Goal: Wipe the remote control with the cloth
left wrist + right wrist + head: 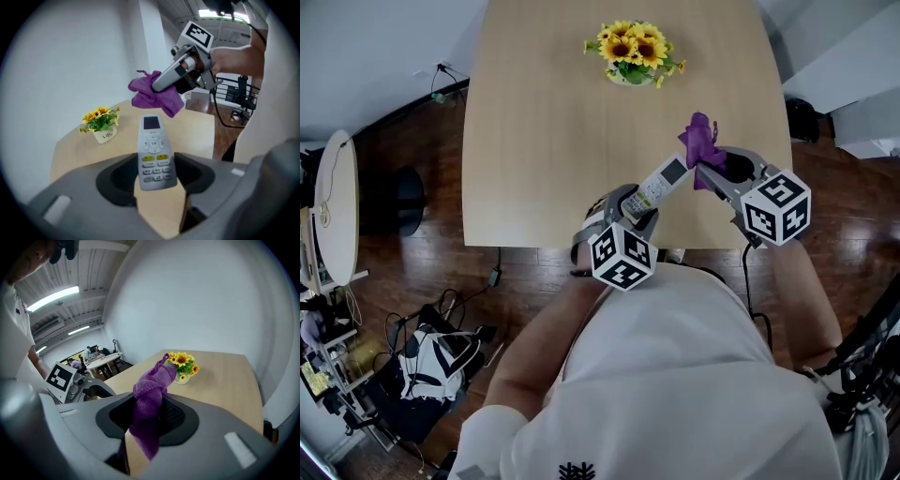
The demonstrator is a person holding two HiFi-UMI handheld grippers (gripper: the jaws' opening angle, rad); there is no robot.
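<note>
Dark wooden flooring [412, 141] surrounds a pale wooden table [544, 141], and at the far left of the head view stand a round white side table [337, 206] and, nearer the person, a black-and-white bag [436, 361] lying among cables. Toward the far end of the pale table sits a small white pot of sunflowers [633, 52], well apart from both tools. Near the table's front edge the left gripper [633, 202] has its jaws clamped on the remote control [661, 183] — they press on the sides of its lower, button end, while the screen end juts out past the fingertips, pointing away from the person and slightly to the right. The remote is light grey, face up, with two yellow-green keys among its buttons, and it is held above the tabletop rather than resting on it. To its right the right gripper [717, 169] is closed on a purple cloth [701, 141]; the fabric is bunched between the jaws, one tuft sticking up past the tips and a tail hanging down below them. The cloth sits just at the remote's screen end — whether it touches the remote cannot be told from these views. Each gripper carries its cube of black-and-white markers on the end nearer the person.
</note>
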